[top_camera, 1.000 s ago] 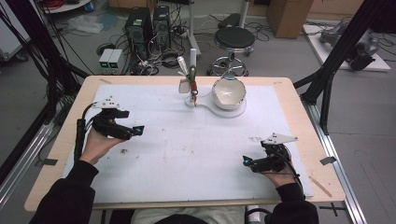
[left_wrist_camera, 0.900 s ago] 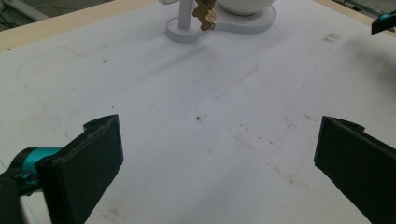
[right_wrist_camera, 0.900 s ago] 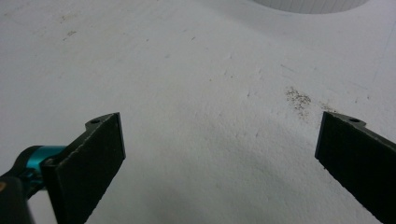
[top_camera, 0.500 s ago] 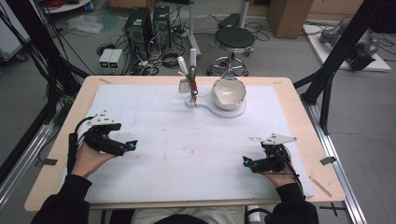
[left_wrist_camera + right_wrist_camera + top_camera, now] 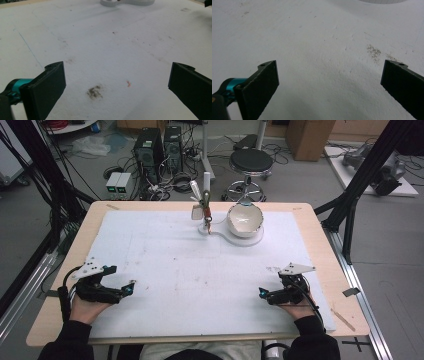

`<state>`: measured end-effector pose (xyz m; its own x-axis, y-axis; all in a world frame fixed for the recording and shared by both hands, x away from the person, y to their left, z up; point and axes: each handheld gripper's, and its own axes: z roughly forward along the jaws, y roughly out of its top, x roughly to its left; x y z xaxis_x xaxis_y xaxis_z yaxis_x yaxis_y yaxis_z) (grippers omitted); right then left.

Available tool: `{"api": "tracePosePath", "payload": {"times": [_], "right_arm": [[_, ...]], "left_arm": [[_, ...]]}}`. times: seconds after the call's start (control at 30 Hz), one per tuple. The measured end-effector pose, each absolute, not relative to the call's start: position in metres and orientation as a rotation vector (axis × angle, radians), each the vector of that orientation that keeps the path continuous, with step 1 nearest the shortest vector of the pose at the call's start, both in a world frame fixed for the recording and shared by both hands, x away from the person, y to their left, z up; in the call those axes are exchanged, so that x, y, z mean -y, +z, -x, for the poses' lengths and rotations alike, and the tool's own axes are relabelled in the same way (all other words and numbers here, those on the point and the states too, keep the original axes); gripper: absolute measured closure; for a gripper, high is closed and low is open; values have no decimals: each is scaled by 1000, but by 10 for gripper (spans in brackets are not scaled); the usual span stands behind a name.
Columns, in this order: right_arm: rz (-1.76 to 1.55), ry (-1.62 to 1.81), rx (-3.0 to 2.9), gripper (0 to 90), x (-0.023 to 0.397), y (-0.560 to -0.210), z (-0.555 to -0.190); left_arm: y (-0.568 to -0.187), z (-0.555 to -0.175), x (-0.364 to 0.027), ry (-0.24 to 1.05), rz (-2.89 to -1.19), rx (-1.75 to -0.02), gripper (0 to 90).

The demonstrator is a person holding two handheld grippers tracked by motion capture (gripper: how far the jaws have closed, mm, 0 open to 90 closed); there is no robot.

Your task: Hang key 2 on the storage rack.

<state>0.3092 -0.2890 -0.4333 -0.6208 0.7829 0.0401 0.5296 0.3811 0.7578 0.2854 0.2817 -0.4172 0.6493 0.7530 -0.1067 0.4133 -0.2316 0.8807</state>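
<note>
My left gripper [image 5: 131, 286] rests low at the near left of the white mat [image 5: 200, 270], held in a hand, jaws wide apart. In the left gripper view its two black jaws frame bare, stained mat [image 5: 112, 62] with nothing between them [image 5: 116, 82]. My right gripper [image 5: 261, 292] sits at the near right of the mat, also open. In the right gripper view its gap [image 5: 329, 82] holds only bare mat. Far across the mat stands a white bowl [image 5: 245, 219] on a white base [image 5: 235, 236], with a small stand of utensils [image 5: 204, 207] beside it.
The wooden table edge [image 5: 330, 265] frames the mat. Behind the table are a black stool [image 5: 251, 161], computer boxes [image 5: 155, 147] and cables on the floor. Black frame legs [image 5: 350, 205] rise at the right. The white base's edge [image 5: 125, 2] shows at the top of the left gripper view.
My left gripper has drawn back toward the near left edge of the table and come down lower. The right gripper has stayed in place.
</note>
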Motion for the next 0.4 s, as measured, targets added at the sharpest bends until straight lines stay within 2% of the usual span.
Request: {"api": "tracePosePath", "payload": {"times": [0.4], "right_arm": [[-1147,1079,-2324,6,287,-433,-311]], "left_arm": [[-419,-277,-291,450,-1815,-941,17]]}}
